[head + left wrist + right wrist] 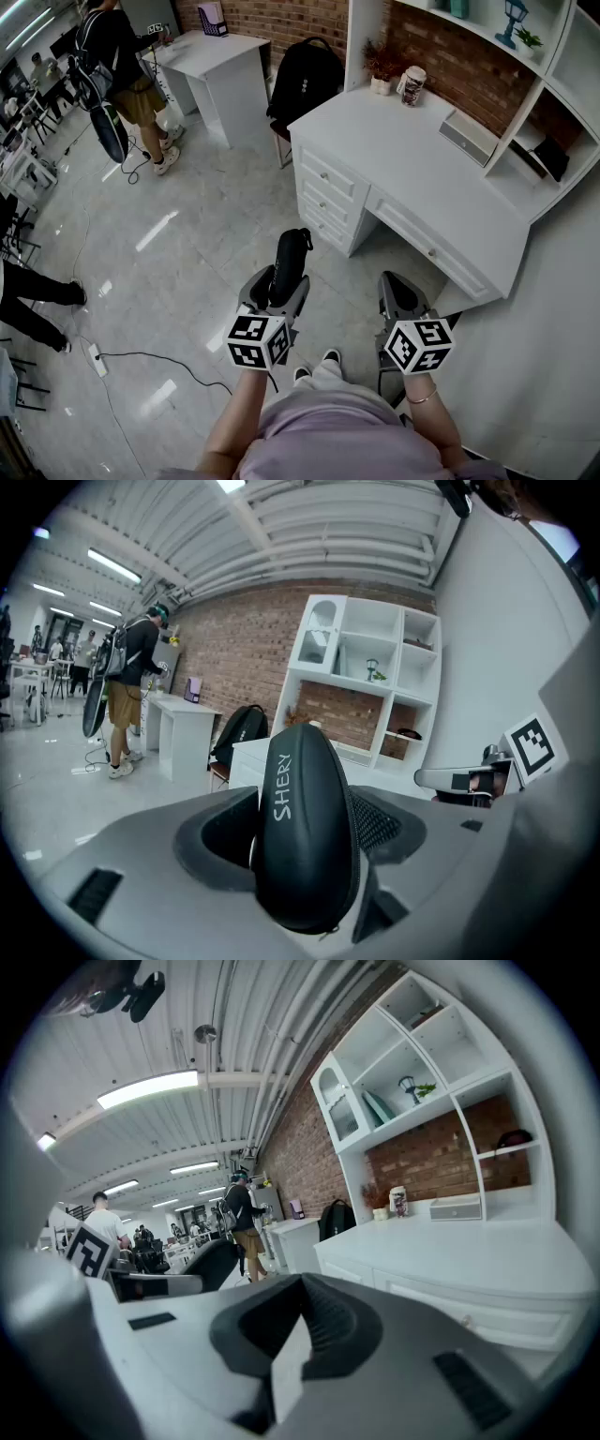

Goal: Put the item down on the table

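A black zipped case (290,258) printed "SHERY" stands between the jaws of my left gripper (277,287), which is shut on its lower half. In the left gripper view the case (305,827) fills the middle, with the pads pressed on both its sides. My right gripper (402,292) hangs level beside it, shut, with nothing between its pads (323,1321). Both grippers are in the air over the tiled floor, short of the white desk (412,169), which also shows in the right gripper view (487,1260).
On the desk's far side stand a mug (412,85), a small plant (382,70) and a grey box (468,137), under white shelves (562,56). A black backpack (306,73) sits left of the desk. A person (122,66) stands by a second white table (217,52). A cable and power strip (98,359) lie on the floor.
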Tool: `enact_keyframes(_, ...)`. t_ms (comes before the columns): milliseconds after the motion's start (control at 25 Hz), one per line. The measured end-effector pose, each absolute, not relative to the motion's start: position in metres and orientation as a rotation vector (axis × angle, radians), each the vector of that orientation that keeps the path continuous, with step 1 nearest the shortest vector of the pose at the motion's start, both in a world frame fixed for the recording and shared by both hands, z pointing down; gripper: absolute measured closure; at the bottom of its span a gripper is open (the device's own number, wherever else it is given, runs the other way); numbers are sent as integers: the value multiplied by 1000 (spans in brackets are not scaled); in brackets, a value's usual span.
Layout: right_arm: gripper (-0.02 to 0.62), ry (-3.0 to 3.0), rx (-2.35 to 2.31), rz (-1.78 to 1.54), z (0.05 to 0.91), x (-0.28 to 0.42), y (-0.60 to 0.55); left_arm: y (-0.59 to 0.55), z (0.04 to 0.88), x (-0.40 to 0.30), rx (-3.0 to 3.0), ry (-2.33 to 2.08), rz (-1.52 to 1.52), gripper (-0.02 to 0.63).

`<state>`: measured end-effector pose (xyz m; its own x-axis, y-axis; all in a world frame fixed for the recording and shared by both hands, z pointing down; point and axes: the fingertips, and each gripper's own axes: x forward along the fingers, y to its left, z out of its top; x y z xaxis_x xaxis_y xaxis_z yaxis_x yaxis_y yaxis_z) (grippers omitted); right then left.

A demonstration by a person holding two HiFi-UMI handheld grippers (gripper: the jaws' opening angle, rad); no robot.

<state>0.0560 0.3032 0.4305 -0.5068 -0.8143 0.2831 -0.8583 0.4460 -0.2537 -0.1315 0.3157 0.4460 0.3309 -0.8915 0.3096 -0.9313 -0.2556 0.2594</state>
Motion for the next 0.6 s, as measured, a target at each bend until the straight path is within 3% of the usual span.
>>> enact_keyframes(600, 601, -2622, 1505, 501, 415, 82, 266, 284, 445, -111, 2190, -1674, 166, 305)
